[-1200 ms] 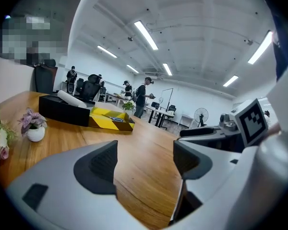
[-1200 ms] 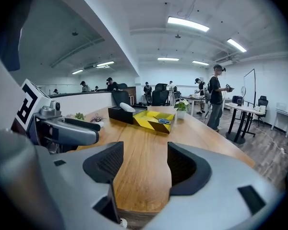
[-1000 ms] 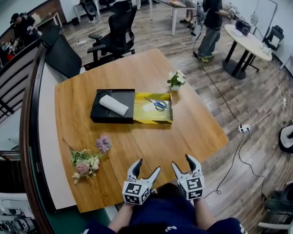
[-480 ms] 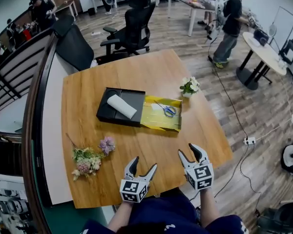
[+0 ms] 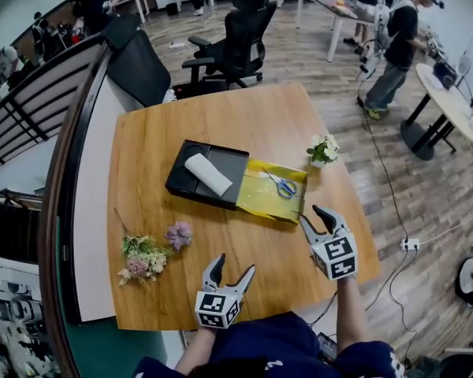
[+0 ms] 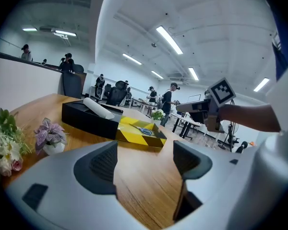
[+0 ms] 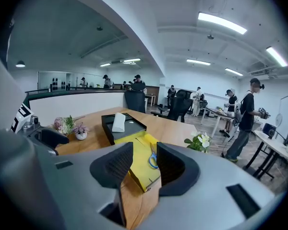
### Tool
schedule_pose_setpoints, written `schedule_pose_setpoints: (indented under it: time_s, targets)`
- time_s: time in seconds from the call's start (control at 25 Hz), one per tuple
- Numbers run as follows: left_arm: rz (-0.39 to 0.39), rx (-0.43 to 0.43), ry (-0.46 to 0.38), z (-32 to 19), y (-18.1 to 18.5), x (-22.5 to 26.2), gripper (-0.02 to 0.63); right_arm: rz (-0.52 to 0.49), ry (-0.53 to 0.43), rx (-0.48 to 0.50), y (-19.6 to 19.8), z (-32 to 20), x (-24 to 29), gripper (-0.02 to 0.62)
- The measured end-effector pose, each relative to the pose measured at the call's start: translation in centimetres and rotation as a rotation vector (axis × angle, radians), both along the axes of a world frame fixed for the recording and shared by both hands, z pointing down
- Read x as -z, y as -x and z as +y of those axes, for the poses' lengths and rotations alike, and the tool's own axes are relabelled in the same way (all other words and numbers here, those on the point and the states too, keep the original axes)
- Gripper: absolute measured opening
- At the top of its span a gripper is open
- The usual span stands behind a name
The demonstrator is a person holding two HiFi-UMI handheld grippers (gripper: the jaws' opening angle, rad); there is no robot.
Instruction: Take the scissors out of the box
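Lying in yellow box (image 5: 260, 204): scissors (image 5: 284, 185); white roll (image 5: 208, 174) in black tray (image 5: 180, 187); right gripper (image 5: 311, 216) closing empty, left gripper (image 5: 234, 264) released.

No legible text, brand, number or label anywhere. Closest to a sign: yellow-black hazard striping on box (image 5: 266, 213) wall. Square markers (image 5: 337, 257) coded only, no characters.

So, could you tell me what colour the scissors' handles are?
Blue handles; clearest in head view.
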State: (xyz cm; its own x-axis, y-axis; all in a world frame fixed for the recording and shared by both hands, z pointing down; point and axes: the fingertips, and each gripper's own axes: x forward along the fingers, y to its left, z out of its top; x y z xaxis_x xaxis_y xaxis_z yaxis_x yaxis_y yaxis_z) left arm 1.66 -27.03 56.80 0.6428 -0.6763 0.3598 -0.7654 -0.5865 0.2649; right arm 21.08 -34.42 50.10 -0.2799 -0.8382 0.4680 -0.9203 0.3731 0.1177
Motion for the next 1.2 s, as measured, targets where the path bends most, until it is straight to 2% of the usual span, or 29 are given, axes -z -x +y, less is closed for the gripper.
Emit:
schedule_pose_setpoints:
  time_s: [0.36, 0.64, 0.8, 0.92, 1.2]
  targets:
    - [-0.016, 0.066, -0.014, -2.3, 0.5, 0.5, 0.362, 0.017, 0.131, 0.102, -0.4, -6.4, -2.8, 0.178]
    - [-0.025, 0.098, -0.017, -3.4, -0.1, 0.8, 0.36, 0.091, 0.353, 0.227, 0.1, -9.6, -7.4, 0.169]
    - [-0.029, 0.117, 0.0, -3.3, -0.1, 0.3, 0.36, 0.07, 0.417, 0.268, 0.4, -11.5, -9.1, 0.159]
    - [-0.042, 0.14, 0.013, -3.3, 0.4, 0.0, 0.361, 0.096, 0.47, 0.313, 0.1, -13.0, -10.3, 0.161]
    - [-0.062, 0.227, 0.031, -3.9, 2.2, -0.3, 0.36, 0.086, 0.583, 0.341, 0.2, -15.5, -13.0, 0.158]
